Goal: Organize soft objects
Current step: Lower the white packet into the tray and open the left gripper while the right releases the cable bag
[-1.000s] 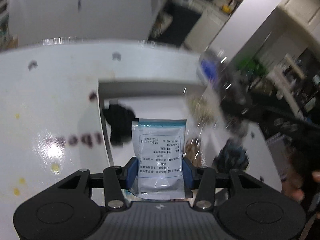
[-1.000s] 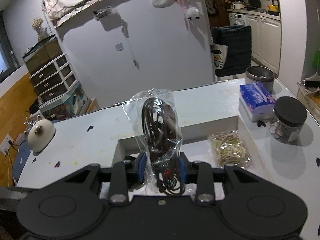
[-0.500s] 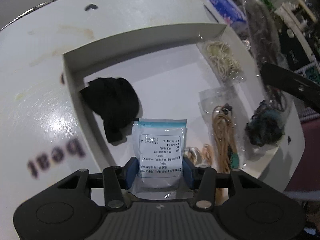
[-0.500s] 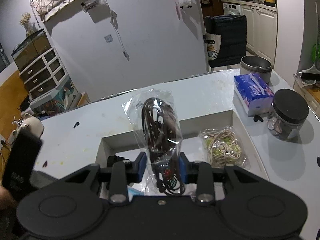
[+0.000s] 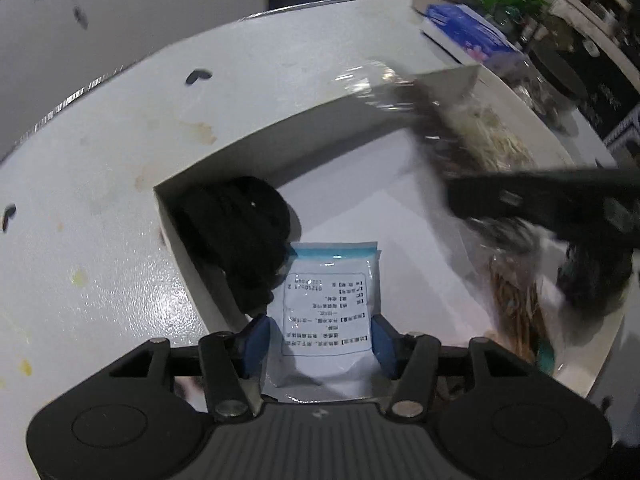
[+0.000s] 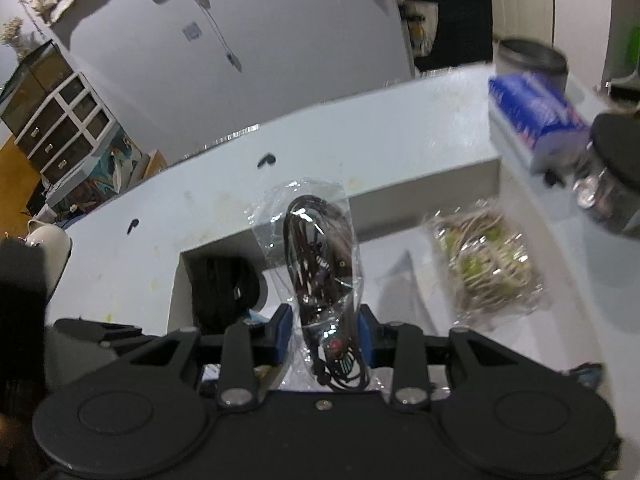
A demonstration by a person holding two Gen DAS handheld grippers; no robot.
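Opening since a second ago, the left gripper (image 5: 320,344) brackets a white labelled sachet (image 5: 328,316) now low beside the black fabric bundle (image 5: 240,236); the right gripper (image 6: 324,336) pinches a clear bag of dark cord (image 6: 320,264) above the white tray's (image 5: 280,136) bare middle.

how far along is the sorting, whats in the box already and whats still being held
Already in the white box: a black fabric bundle, a bag of pale bands and a bag of tan cord. In hand: the left gripper is opening around the labelled white pouch, which sits low in the box beside the black bundle. The right gripper is shut on a clear bag of dark cord over the box. Left: releasing both.
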